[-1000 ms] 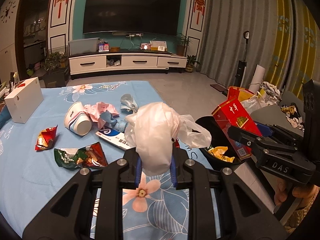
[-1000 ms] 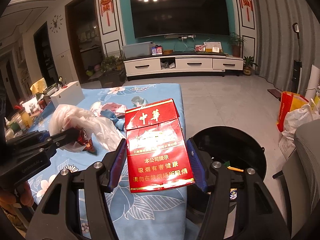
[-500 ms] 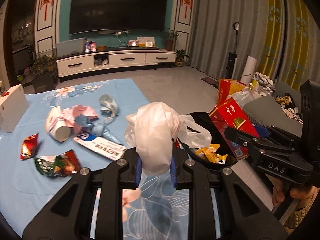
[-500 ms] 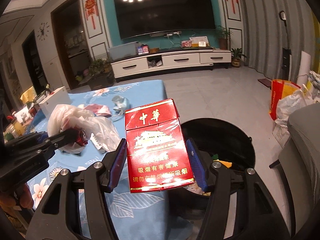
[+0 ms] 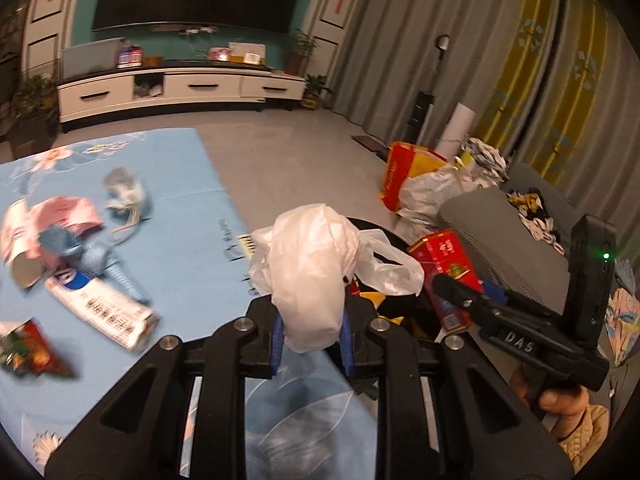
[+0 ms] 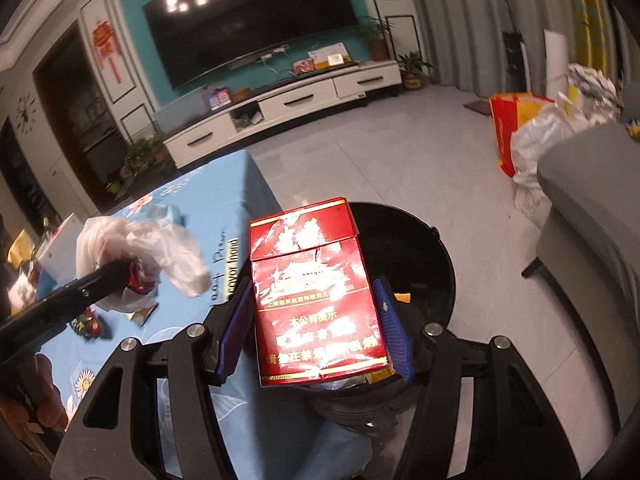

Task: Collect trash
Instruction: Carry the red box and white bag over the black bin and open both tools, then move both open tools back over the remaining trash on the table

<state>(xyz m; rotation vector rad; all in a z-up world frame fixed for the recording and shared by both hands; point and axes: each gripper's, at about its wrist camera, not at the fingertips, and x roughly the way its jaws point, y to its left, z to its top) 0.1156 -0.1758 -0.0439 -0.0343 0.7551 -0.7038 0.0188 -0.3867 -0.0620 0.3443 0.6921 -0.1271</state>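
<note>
Both tongs are now hanging over or at the rim of the black trash bin (image 6: 420,264), where a second ago they were still above the blue floral surface (image 5: 180,216); the bin is filling far more of the right wrist view than before. Judging from this, both items are nearly ready to be dropped in.

The right tongs (image 6: 316,328) are pinching a red cigarette box (image 6: 316,292) by its two long side edges. Its long axis is running along the fingers, with the lid end pointing away toward 12 o'clock, over the bin's opening.

The left tongs (image 5: 312,332) are pinching a crumpled white plastic bag (image 5: 312,264), which is bulging upward toward 12 o'clock, with a loose tail trailing toward 3 o'clock over the bin. It has no clear long axis.

Left behind on the surface at 9 o'clock in the left wrist view are a paper cup (image 5: 18,248), a printed wrapper (image 5: 100,308) and a snack packet (image 5: 28,350), so more collecting remains.
</note>
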